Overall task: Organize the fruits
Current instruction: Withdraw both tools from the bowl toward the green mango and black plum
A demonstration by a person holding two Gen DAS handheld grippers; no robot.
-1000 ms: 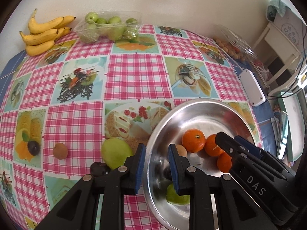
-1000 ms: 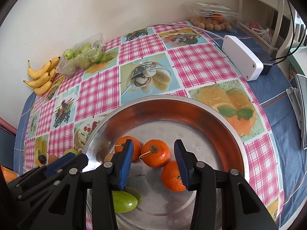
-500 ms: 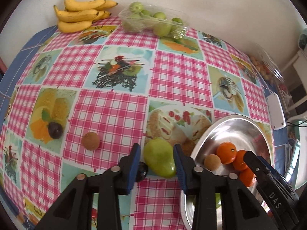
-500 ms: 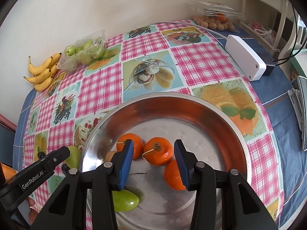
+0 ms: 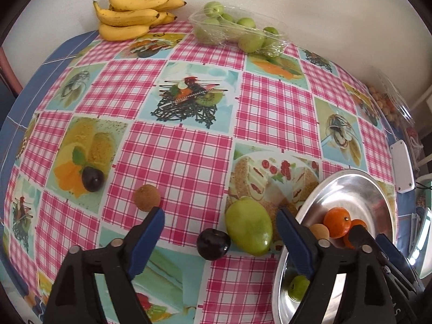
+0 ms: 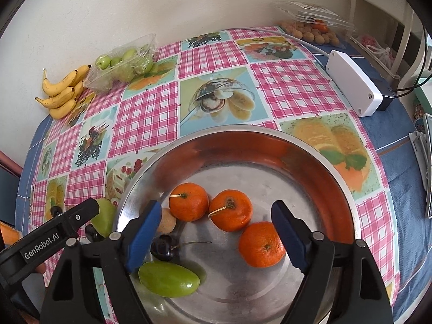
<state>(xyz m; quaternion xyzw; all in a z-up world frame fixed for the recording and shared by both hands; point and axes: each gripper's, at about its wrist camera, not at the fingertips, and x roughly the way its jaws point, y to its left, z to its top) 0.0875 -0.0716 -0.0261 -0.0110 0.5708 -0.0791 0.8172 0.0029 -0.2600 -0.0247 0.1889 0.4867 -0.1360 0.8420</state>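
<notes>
Jaws of the left gripper [image 5: 220, 225] are being spread wide over a dark plum [image 5: 213, 243] and green mango [image 5: 249, 226] lying untouched on the tablecloth [image 5: 175, 156]. Rightward, the right gripper [image 6: 216, 229] is likewise opening, unladen, above mandarins [image 6: 230, 210] in the steel bowl [image 6: 318, 162].

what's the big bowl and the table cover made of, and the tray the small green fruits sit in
Bowl: metal, probably steel, brushed and shiny; it mirrors the oranges.
Table cover: looks like wipeable vinyl or oilcloth, printed checks, slight sheen.
Tray: thin clear plastic, crinkled and see-through.
</notes>
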